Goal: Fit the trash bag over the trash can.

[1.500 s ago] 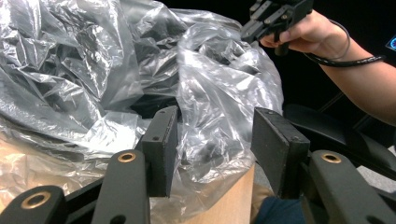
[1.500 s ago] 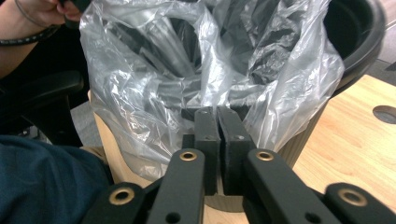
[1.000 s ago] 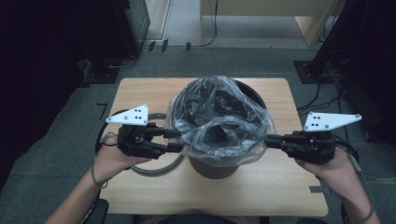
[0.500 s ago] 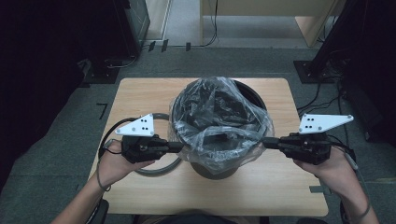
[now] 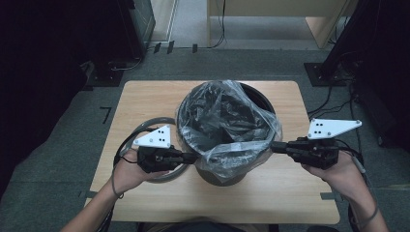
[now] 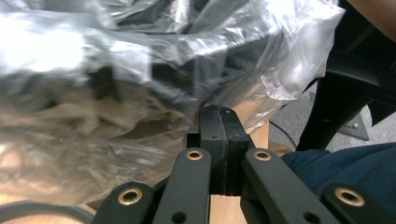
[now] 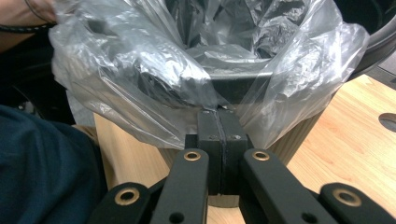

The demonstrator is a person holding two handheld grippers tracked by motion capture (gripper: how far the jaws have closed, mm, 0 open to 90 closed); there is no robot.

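A round black bin [image 5: 252, 93] stands in the middle of the wooden table [image 5: 145, 96], with a clear plastic bag [image 5: 227, 121] sitting in its mouth and draped over the near rim. My left gripper [image 5: 193, 157] is at the bin's left side, shut on the bag's edge. In the left gripper view the left gripper [image 6: 218, 112] has its jaws pressed together, with the plastic bag [image 6: 140, 93] caught at their tip. At the bin's right side, my right gripper [image 5: 273, 146] pinches the opposite edge. The right gripper view has the right gripper [image 7: 218, 111] shut on the bag [image 7: 196, 70].
A grey ring [image 5: 145, 124] lies flat on the table left of the bin, under my left hand; part of the ring [image 6: 37, 210] is in the left gripper view. Cables trail on the floor beyond the table. A person's dark blue clothing [image 7: 42, 163] is close behind.
My left gripper has sunk lower and closer to the bin's base, and its jaws have shut on the bag's left edge. The right gripper has stayed put.
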